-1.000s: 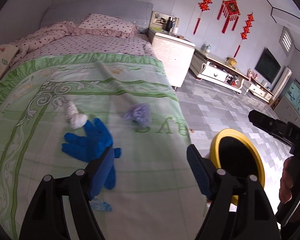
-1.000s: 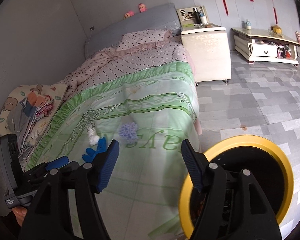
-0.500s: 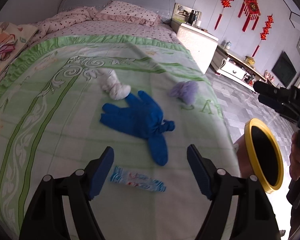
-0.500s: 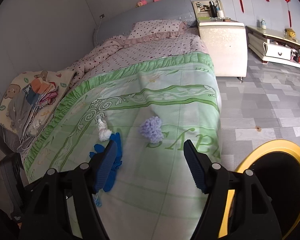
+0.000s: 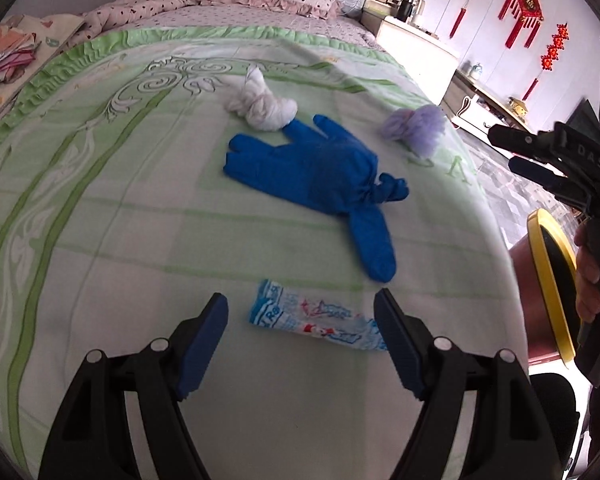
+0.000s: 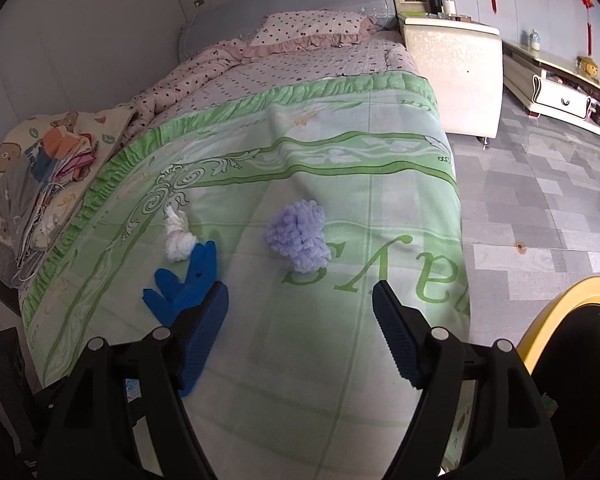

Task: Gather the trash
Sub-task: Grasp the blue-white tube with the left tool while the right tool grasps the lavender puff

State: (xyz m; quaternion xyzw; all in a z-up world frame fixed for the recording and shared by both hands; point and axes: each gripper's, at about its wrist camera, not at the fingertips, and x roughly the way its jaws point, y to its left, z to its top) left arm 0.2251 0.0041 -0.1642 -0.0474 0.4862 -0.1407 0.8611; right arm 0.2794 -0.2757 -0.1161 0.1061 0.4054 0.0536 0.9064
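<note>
On the green bedspread [image 5: 100,208] lie a blue rubber glove [image 5: 320,172], a white crumpled tissue [image 5: 264,104], a purple fluffy ball [image 5: 416,128] and a blue-and-white printed wrapper [image 5: 316,316]. My left gripper [image 5: 300,332] hangs open just above the wrapper, which lies between its fingers untouched. My right gripper [image 6: 300,320] is open with its jaws still opening and nothing between them; the purple ball [image 6: 298,236] sits a little beyond it, the glove [image 6: 188,276] and tissue [image 6: 178,236] to its left. The right gripper also shows at the right edge of the left wrist view [image 5: 540,160].
A yellow-rimmed trash bin [image 5: 552,284] stands on the floor beside the bed, also at the right wrist view's lower right [image 6: 572,320]. A pile of folded clothes [image 6: 40,176] lies on the bed's left side. A white nightstand [image 6: 452,80] stands by the headboard. A hand [image 5: 588,272] holds the right gripper's handle.
Both grippers have come down and closer over the bed. The wrapper has come into sight between the left fingers; the purple ball now sits ahead of the right fingers, which have spread wider.
</note>
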